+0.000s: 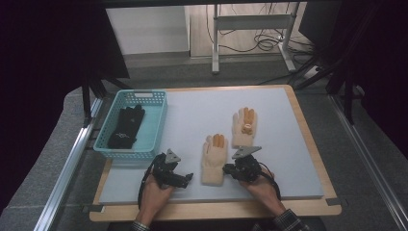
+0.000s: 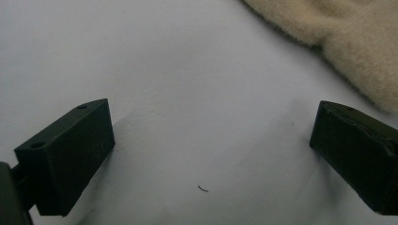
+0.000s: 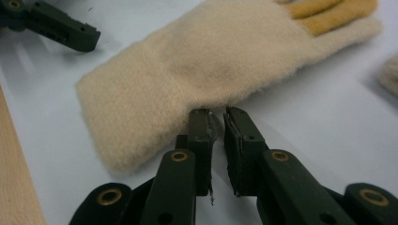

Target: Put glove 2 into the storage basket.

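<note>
The near cream glove (image 1: 214, 159) lies flat on the pale grey mat (image 1: 284, 159) toward the table's front edge, cuff toward the person, its orange-tipped digits pointing to the far edge. The right gripper (image 1: 228, 168) sits at the glove's right side by the cuff; in the right gripper view its fingers (image 3: 202, 136) stand narrow, almost together, tips touching the fleece edge (whether any fabric is pinched between them is hard to tell). The left gripper (image 1: 185, 179) rests on the mat just left of the cuff, its fingers (image 2: 70, 154) wide apart over bare mat, with the glove's edge (image 2: 356, 51) near but not touching them.

A second cream glove (image 1: 244, 126) lies farther back and to the right, apart from the first. At the table's left edge stands a turquoise basket (image 1: 155, 126) holding a black glove (image 1: 126, 127).

The mat covers most of a light wooden table (image 1: 308, 139). Around it are grey carpet (image 1: 380, 159), metal rails (image 1: 72, 159), and beyond the far edge a white stand's legs (image 1: 215, 57) with cables (image 1: 262, 43) on the floor.
</note>
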